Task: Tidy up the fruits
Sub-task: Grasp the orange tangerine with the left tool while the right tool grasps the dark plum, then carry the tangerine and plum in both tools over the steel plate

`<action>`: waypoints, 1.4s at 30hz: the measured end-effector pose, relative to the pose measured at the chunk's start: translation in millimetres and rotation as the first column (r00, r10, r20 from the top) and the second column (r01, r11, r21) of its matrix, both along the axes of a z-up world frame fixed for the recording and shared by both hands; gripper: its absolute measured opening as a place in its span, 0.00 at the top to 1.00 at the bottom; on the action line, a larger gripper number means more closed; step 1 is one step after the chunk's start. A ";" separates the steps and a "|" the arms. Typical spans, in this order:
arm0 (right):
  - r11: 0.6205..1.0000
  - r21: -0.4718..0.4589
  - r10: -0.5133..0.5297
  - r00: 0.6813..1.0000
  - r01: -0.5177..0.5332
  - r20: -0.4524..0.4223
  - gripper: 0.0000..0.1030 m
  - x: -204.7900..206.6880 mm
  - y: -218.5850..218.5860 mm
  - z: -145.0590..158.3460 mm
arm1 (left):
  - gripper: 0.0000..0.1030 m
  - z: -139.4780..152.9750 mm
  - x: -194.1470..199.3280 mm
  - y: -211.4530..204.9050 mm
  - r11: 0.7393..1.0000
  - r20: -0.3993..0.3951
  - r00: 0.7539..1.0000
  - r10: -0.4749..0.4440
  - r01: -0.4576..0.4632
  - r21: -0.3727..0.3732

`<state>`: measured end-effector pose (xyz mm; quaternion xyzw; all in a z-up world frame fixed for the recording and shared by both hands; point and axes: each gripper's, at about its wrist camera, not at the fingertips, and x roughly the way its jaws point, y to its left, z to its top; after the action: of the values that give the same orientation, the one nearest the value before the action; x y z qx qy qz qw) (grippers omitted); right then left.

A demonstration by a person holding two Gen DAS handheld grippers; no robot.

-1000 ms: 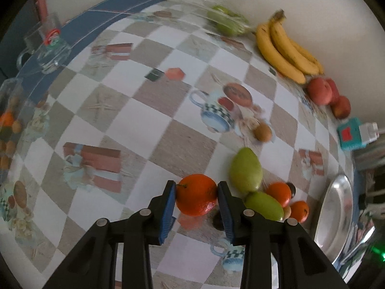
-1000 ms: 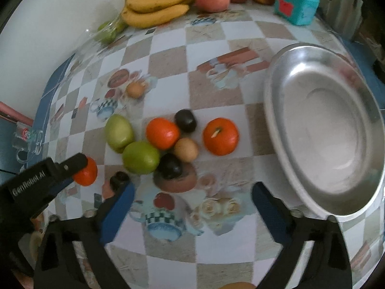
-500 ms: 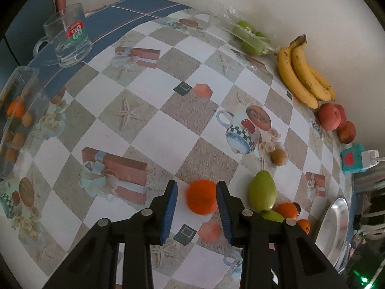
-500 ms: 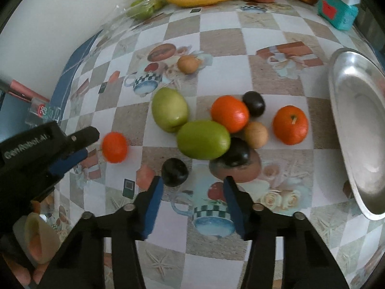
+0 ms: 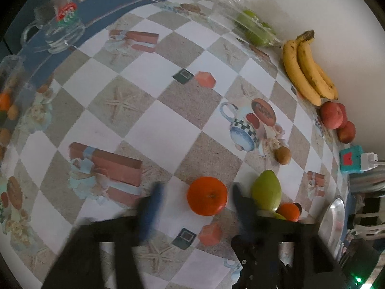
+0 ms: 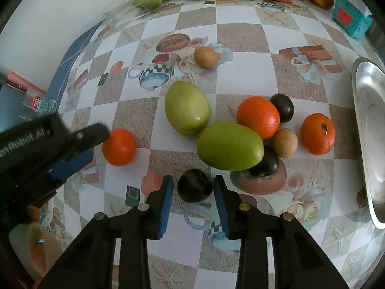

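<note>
Fruits lie scattered on a checkered tablecloth point(image 6: 243, 77) printed with teacups, gift boxes and starfish, which meets a plain pale wall at the far edge. One round orange mandarin point(image 5: 207, 199) sits apart from the main cluster, between the widely spread, motion-blurred fingers of the left gripper point(image 5: 195, 201), which do not touch it. Near it, a small dark plum point(image 6: 195, 185) rests between the blue pads of the right gripper point(image 6: 193, 190), whose jaws stand narrow around the plum with slim gaps on both sides. Beyond the plum lie two oval green mangoes point(image 6: 229, 146), the nearer with its long axis roughly crosswise, the farther tilted toward the wall. Two more mandarins, dark plums and brown round fruits crowd beside them. A yellow banana bunch point(image 5: 308, 72) and red apples point(image 5: 332, 118) line the wall. A shiny metal tray point(image 6: 370, 130) lies right of the cluster.
</note>
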<state>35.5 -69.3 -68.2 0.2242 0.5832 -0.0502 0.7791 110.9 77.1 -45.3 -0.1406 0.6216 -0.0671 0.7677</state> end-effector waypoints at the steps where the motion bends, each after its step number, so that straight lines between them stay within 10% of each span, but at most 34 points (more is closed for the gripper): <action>1: 1.000 -0.003 0.000 1.000 0.000 0.000 0.70 0.7 0.3 -0.3 | 0.26 -0.8 0.5 -0.6 1.000 -0.004 1.000 -0.002 0.002 -0.008; 10: 1.000 0.020 -0.013 1.000 0.013 0.010 0.71 -4.9 -6.3 2.5 | 0.30 -12.1 2.7 -16.7 0.998 -0.024 0.998 -0.059 0.059 0.018; 17: 0.999 0.037 -0.020 1.000 0.019 0.011 0.71 -7.4 -10.3 4.0 | 0.60 -16.2 2.5 -20.4 0.997 -0.024 0.997 -0.068 0.068 0.021; 42: 0.993 0.042 -0.114 0.986 0.109 0.125 0.71 -38.5 -57.6 56.5 | 0.61 51.6 -7.7 -27.9 0.997 0.169 0.983 -0.071 0.071 0.005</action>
<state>-3.1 -126.9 -11.7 0.2729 0.5196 -0.0690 0.8067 103.3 49.2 6.3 -0.1124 0.5590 -0.1062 0.8146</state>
